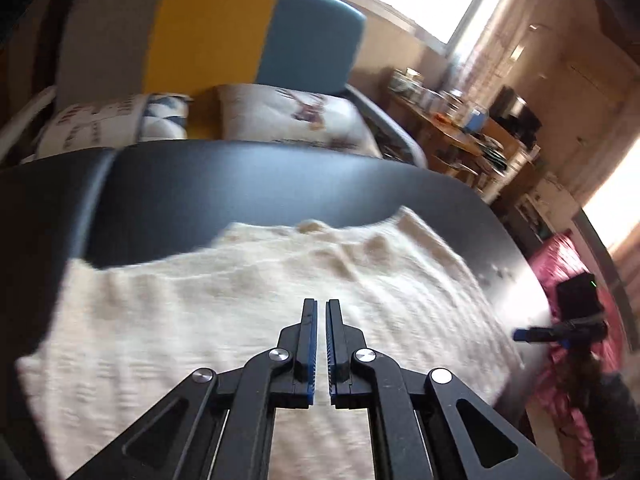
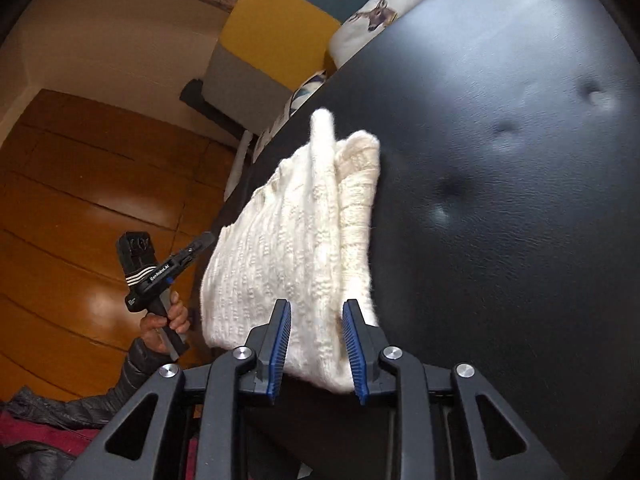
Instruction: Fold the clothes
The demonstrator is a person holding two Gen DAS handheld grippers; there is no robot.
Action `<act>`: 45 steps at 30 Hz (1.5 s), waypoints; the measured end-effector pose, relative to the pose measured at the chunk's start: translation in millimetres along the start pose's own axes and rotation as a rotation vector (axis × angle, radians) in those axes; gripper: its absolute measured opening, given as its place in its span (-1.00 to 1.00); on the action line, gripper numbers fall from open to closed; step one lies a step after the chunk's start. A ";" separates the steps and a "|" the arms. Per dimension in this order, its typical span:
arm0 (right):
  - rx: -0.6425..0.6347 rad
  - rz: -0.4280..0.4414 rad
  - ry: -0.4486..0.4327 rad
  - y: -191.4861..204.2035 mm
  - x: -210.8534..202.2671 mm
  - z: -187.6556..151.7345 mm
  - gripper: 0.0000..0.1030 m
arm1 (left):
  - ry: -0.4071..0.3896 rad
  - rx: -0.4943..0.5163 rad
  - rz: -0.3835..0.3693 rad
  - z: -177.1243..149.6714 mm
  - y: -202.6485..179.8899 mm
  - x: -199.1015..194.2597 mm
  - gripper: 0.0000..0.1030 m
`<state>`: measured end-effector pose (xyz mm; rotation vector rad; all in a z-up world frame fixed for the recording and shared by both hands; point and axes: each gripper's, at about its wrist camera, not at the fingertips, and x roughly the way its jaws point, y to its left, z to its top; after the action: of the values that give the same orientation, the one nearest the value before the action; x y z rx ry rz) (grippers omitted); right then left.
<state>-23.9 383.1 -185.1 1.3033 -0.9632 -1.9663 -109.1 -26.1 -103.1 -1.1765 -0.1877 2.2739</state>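
Observation:
A cream knitted garment (image 1: 224, 304) lies folded on a black padded surface (image 1: 248, 176). It also shows in the right wrist view (image 2: 288, 248), near the surface's left edge. My left gripper (image 1: 321, 308) is above the garment with its jaws nearly together and nothing between them. It shows from outside in the right wrist view (image 2: 192, 248), held off the surface's edge over the floor. My right gripper (image 2: 316, 312) is open, its fingers standing either side of the garment's near end. It also shows in the left wrist view (image 1: 532, 334) at the right edge.
A sofa with grey, yellow and blue back panels (image 1: 216, 28) and printed cushions (image 1: 296, 116) stands behind the black surface. A cluttered wooden table (image 1: 460, 128) is at the right. Wooden floor (image 2: 80, 184) lies to the left of the surface.

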 end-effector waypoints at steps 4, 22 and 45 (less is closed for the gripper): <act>0.011 0.071 0.130 -1.4 31.7 13.4 -0.45 | 0.109 0.192 -0.116 -8.6 -71.2 42.4 -0.90; -0.168 0.135 0.550 39.6 107.8 -40.8 -0.40 | 0.312 0.285 -0.272 -29.1 -116.9 64.1 -0.89; -0.068 0.013 0.151 21.4 7.2 -47.4 -0.44 | 0.186 0.224 -0.238 -5.9 -139.2 82.1 -0.60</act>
<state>19.4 353.5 -183.6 1.3814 -0.8229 -1.8450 -83.2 133.2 -113.5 -1.1717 -0.0007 1.9126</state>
